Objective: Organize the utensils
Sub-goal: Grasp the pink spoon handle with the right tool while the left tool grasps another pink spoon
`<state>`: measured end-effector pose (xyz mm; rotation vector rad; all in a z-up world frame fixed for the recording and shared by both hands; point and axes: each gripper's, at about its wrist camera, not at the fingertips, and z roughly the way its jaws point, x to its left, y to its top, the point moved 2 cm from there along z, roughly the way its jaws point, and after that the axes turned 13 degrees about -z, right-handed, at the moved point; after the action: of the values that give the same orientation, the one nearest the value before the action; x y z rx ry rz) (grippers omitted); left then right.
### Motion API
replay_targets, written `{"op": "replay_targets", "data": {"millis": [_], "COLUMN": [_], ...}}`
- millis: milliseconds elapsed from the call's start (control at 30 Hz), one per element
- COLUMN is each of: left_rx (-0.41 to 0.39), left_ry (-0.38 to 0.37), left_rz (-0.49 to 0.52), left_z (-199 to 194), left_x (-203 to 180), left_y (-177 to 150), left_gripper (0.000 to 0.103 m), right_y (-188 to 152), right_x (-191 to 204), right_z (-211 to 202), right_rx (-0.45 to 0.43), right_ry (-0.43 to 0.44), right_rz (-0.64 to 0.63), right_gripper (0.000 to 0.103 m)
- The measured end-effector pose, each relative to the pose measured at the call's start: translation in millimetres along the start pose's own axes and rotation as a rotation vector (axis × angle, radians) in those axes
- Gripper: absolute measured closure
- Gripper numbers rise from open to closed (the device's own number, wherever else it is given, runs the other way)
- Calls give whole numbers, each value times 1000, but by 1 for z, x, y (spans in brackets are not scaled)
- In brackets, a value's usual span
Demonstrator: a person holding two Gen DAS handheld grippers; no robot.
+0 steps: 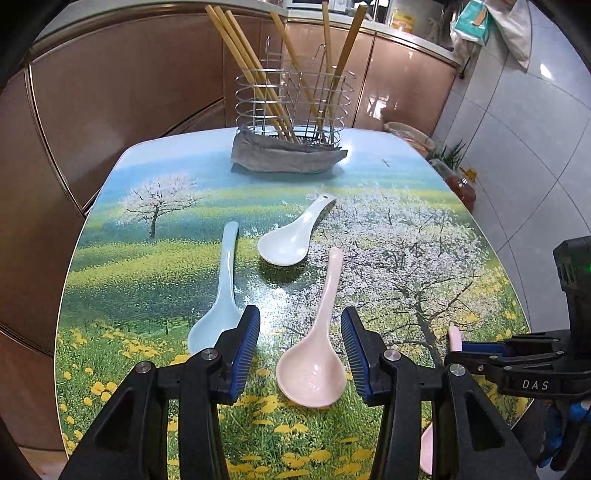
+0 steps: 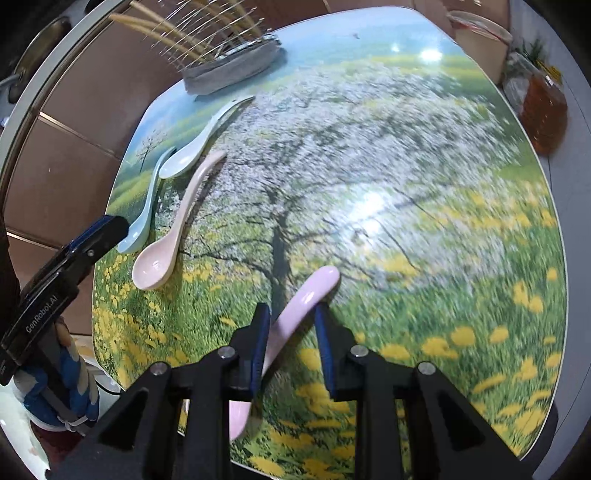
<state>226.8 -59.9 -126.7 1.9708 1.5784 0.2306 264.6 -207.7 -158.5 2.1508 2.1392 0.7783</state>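
My left gripper point(image 1: 300, 328) is open above the table, its fingers on either side of a pale pink spoon point(image 1: 314, 358). A light blue spoon point(image 1: 221, 291) lies to its left and a white spoon point(image 1: 291, 236) lies beyond. A wire utensil holder point(image 1: 291, 107) with several chopsticks stands on a grey cloth at the far end. My right gripper point(image 2: 291, 328) straddles the handle of a lilac-pink spoon point(image 2: 295, 314); the left finger touches it, the right finger stands apart. That spoon's tip also shows in the left wrist view point(image 1: 455, 338).
The table point(image 1: 406, 240) has a printed meadow-and-tree top. Beyond its right edge stand a jar of amber liquid point(image 2: 545, 110), a lidded container point(image 2: 480, 33) and some greens. Brown cabinets run along the left and back.
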Motion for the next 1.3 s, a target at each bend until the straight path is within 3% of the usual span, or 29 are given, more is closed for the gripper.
{"op": "replay_targets", "data": {"millis": [300,500,700,1300], "left_rx": [58,119,203,336], "left_ry": [-1,-7,44,116], "left_rz": [-1,18,37,105], "left_z": [16,30,62,102], "left_x": [-2,-15,-30,-57], "left_y": [2,5,10,35], "left_gripper": [58,58,58,59], "right_y": [11,22,25,32], "right_x": [18,5,11,19], "right_z": [10,7,11,23], "right_rx": [52,115,200,302], "right_ry": [-56,-118,-109,-66], "right_rz": [-193,-339,-528,-694], "right_gripper": [86,92,92,91]}}
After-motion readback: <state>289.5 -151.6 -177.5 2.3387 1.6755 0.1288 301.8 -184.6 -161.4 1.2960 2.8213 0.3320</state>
